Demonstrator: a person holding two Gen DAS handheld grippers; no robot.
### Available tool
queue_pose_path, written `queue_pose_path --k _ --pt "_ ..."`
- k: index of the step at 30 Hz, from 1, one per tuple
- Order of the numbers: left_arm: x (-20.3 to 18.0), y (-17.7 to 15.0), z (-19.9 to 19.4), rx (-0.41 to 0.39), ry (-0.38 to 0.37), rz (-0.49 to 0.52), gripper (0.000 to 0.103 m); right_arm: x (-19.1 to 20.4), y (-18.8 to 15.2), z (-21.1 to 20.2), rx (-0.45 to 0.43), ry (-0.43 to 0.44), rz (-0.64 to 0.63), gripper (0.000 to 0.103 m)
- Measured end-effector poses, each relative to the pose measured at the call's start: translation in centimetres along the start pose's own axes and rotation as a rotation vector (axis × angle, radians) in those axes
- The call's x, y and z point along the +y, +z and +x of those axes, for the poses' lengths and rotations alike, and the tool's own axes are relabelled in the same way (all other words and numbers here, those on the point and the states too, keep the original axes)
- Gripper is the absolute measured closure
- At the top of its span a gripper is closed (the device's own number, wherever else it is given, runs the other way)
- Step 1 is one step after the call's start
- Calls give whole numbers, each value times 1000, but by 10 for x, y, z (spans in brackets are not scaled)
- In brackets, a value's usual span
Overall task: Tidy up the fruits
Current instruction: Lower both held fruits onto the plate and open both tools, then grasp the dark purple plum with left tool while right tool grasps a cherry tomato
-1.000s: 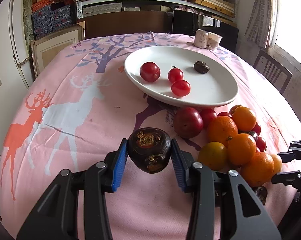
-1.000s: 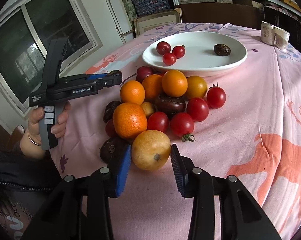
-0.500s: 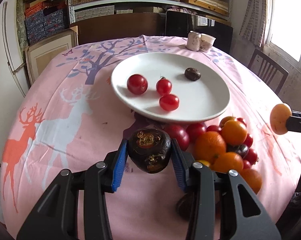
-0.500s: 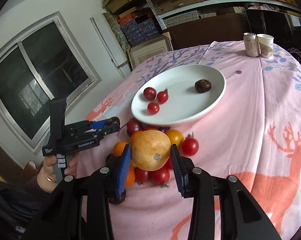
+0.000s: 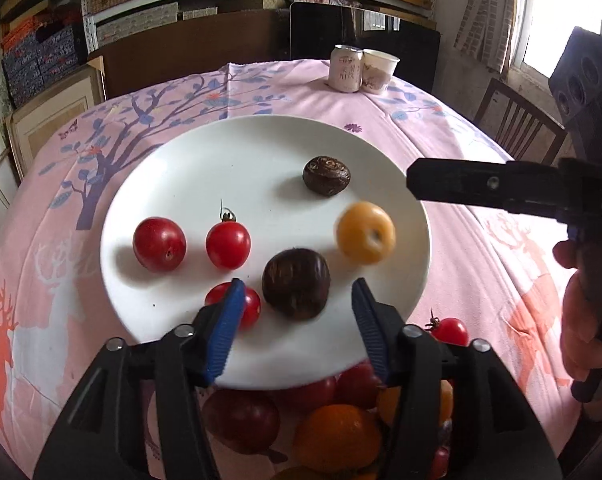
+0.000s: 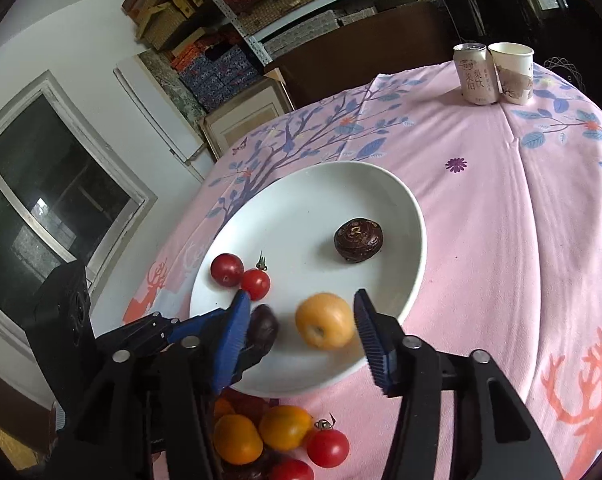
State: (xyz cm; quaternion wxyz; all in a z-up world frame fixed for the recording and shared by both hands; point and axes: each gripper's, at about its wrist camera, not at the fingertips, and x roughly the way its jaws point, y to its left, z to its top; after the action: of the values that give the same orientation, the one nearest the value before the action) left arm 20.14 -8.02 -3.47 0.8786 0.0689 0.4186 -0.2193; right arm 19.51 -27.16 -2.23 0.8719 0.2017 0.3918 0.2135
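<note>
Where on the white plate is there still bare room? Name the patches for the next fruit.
The white plate is bare across its far left, between the rim and the far dark fruit, above the red fruits. The near half is crowded: near dark fruit, yellow fruit, both open hand-held grippers.

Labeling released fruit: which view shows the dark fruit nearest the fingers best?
Left wrist: the dark fruit sits whole and unblocked on the plate. Right wrist shows only part, behind a blue finger.
</note>
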Motion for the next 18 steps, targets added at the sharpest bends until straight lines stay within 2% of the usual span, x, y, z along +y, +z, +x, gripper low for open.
queue_pose_path --k 1,2,8,11,14,17,18 --pt "4 -5 -10 -25 -6 -13 34 1 -3 -3 -9 1 -10 43" --pt "6 -9 -19 -46 8 -14 33 3 -7 -8 -16 -5 -24 43" --pt "4 -57 -74 -105 40 72 32 2 -48 -37 -25 -43 -89 43" --pt "3 -86 -93 -97 69 113 32 -9 -73 -48 -1 -52 -73 43" --pt "10 -113 -103 -52 69 105 32 -17 -94 -55 25 -52 -55 43" --pt "14 -134 -104 -19 67 105 33 -17 -103 -58 39 -58 -57 43" --pt "13 -139 -102 -9 71 114 36 -15 -104 -59 38 -59 -63 43"
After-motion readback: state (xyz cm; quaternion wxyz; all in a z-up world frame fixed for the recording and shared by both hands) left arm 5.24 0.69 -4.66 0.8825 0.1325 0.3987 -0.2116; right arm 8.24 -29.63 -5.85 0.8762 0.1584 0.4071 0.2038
